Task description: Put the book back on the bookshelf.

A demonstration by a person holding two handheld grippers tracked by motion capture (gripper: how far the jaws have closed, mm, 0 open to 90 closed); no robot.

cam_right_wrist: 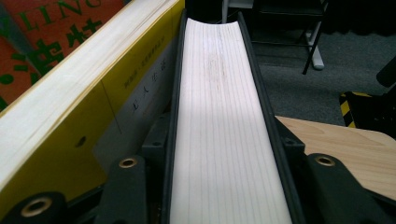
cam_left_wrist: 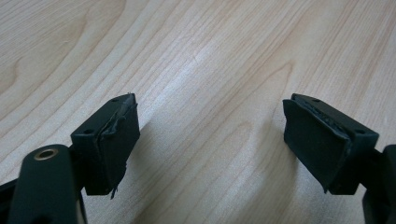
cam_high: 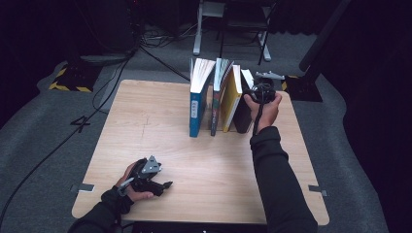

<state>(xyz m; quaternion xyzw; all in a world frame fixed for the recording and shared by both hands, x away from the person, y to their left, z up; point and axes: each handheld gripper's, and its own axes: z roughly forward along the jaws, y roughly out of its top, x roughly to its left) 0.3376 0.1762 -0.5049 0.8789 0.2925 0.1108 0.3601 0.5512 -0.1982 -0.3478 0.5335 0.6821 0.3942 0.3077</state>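
clearly the work centred on the black book (cam_right_wrist: 224, 121), the rightmost in a row of four standing upright near the far edge of the table (cam_high: 160, 121). it stood spine down with its page edges up, just beside the yellow book (cam_right_wrist: 70, 107), their covers close or touching. the right gripper (cam_high: 262, 92) came down over its top, one jaw on each cover, and in the right gripper view the pale page block ran straight up between them. the jaws sat tight against both covers, clamped on the black book.

as a hardback it looked stiff and fairly heavy for a pinch grip, so the covers would take pressure without buckling, though smooth boards could slip if the hold was only at the top edge. a hold lower on the covers, towards the middle of the length, would likely keep it from swinging, and lifting it straight up seemed safest, since the neighbour could tip once its support was gone.

further left stood a book with a dark spine (cam_high: 215, 97) and a blue book (cam_high: 197, 104), both fanned slightly at the top. the left gripper (cam_high: 163, 187) rested near the front edge, its jaws apart over bare wood with nothing between them.
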